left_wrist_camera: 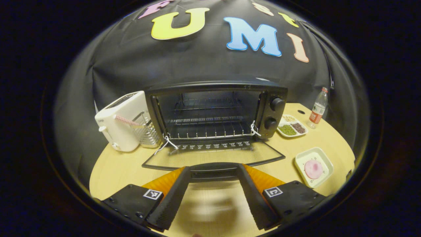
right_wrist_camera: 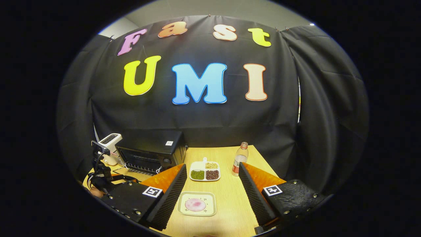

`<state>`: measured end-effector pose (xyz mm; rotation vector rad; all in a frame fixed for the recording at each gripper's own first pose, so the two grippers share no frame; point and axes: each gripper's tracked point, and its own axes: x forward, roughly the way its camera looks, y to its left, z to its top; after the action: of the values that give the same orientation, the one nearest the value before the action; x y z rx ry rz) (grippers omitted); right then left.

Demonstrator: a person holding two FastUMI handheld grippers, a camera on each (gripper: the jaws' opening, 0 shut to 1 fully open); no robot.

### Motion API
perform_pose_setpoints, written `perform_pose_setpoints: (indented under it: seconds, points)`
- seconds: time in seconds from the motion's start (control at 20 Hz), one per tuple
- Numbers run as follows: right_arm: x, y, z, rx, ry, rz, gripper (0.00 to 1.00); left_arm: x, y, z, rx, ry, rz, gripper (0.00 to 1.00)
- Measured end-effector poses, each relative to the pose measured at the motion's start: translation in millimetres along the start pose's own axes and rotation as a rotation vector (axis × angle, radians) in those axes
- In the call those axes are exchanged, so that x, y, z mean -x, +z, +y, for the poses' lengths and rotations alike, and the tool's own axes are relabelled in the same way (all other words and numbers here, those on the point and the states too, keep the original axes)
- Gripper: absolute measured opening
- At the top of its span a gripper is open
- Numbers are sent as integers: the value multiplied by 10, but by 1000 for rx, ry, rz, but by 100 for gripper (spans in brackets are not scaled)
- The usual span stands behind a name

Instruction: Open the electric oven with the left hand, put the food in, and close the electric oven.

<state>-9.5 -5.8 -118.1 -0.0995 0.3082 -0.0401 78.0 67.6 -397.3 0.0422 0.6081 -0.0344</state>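
The black electric oven (left_wrist_camera: 217, 112) stands open, its glass door (left_wrist_camera: 213, 158) folded down flat onto the table, with a wire rack inside. The door's handle (left_wrist_camera: 213, 168) lies between the fingertips of my left gripper (left_wrist_camera: 213, 169), whose jaws are spread wide and do not press on it. The food, a pink round piece (left_wrist_camera: 313, 168) on a cream square plate (left_wrist_camera: 324, 157), sits to the right of the door. In the right gripper view the same plate (right_wrist_camera: 210, 197) lies low between the fingers of my right gripper (right_wrist_camera: 212, 167), which hovers open above the table. The oven (right_wrist_camera: 149, 153) is at the left there.
A white toaster (left_wrist_camera: 121, 121) and a wire holder (left_wrist_camera: 146, 131) stand left of the oven. A three-part dish of beans (left_wrist_camera: 292, 126) (right_wrist_camera: 205, 171) and a plastic bottle (left_wrist_camera: 318, 108) (right_wrist_camera: 240, 159) are to its right. The wooden table (left_wrist_camera: 111, 171) has a rounded edge.
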Motion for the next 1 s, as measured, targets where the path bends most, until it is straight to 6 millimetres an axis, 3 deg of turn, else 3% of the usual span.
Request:
perform_pose_setpoints:
  seconds: [0.1, 0.3, 0.4, 0.5, 0.6, 0.65, 0.85, 1.0]
  points:
    - [-51, -145, -1, 1, 17, 54, 96, -28, -78, 10, 3, 2, 12, 96]
    - [-132, -466, -33, -57, 53, 185, 96, -42, -114, 163, 26, 29, 30, 100]
    - [-166, -539, -72, -73, 67, 215, 96, 57, 34, 222, 45, 48, -6, 97]
    - [-246, -653, -125, -88, 86, 261, 96, 288, 333, 204, 58, 52, -81, 100]
    - [-374, -818, -127, -114, 132, 328, 96, 604, 723, 134, 71, 52, -171, 97]
    - [-454, -926, -141, -123, 147, 373, 96, 770, 940, 72, 80, 45, -223, 100]
    - [-777, -1459, -249, -166, 160, 564, 97, 1509, 1740, -186, 99, 21, -404, 97]
    - [-950, -1924, -280, -184, 159, 699, 97, 2002, 2082, -331, 113, 8, -489, 100]
